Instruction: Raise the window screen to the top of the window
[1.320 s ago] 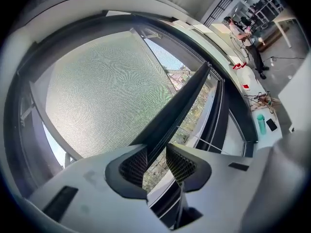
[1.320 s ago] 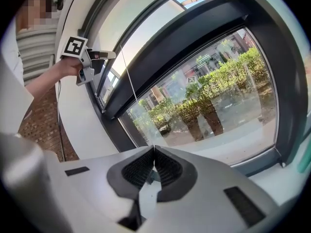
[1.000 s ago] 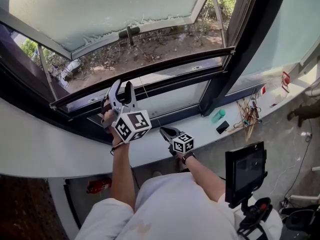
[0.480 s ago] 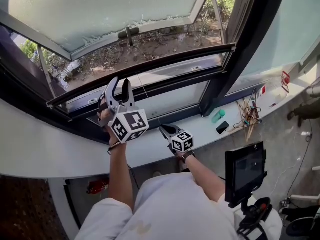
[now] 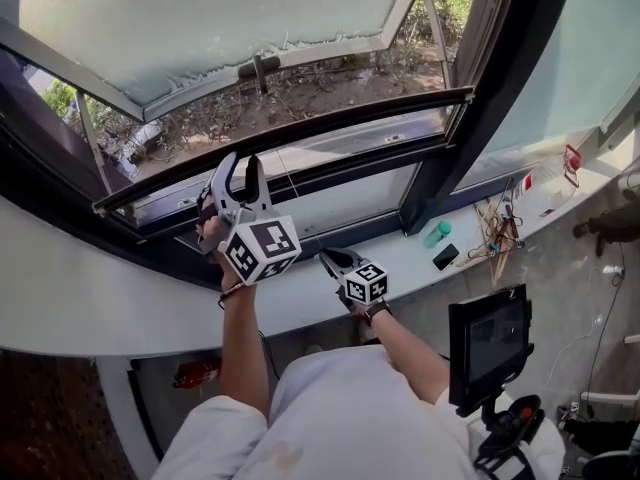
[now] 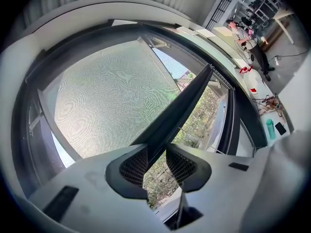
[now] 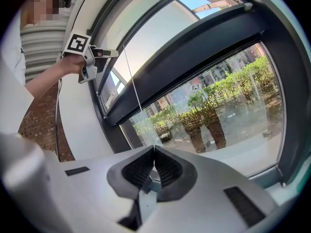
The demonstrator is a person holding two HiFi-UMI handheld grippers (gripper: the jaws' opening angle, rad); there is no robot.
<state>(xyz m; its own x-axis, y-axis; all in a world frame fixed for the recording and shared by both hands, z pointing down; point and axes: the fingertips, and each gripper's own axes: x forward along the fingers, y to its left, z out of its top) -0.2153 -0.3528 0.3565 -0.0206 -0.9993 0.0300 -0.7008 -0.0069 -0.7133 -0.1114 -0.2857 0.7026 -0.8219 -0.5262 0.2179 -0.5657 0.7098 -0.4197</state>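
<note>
The window screen's dark bottom bar (image 5: pixel 350 118) runs across the opening, with the mesh (image 6: pixel 112 91) above it. My left gripper (image 5: pixel 241 164) reaches up to the bar's left part. In the left gripper view the bar (image 6: pixel 189 101) passes between that gripper's (image 6: pixel 156 149) pads, which close on it. A thin pull cord (image 5: pixel 290 183) hangs from the bar. Lower, near the sill, my right gripper (image 5: pixel 325 258) is shut on this cord. In the right gripper view the cord (image 7: pixel 133 86) ends at the shut tips (image 7: pixel 154 149), and the left gripper (image 7: pixel 104 53) shows at the bar (image 7: pixel 194 47).
An outward-tilted frosted pane (image 5: pixel 220 28) hangs beyond the screen. The white sill (image 5: pixel 420 258) carries a green bottle (image 5: pixel 437 231), a black phone (image 5: pixel 445 255) and tangled wires (image 5: pixel 495 233). A dark monitor on a stand (image 5: pixel 490 343) is at my right.
</note>
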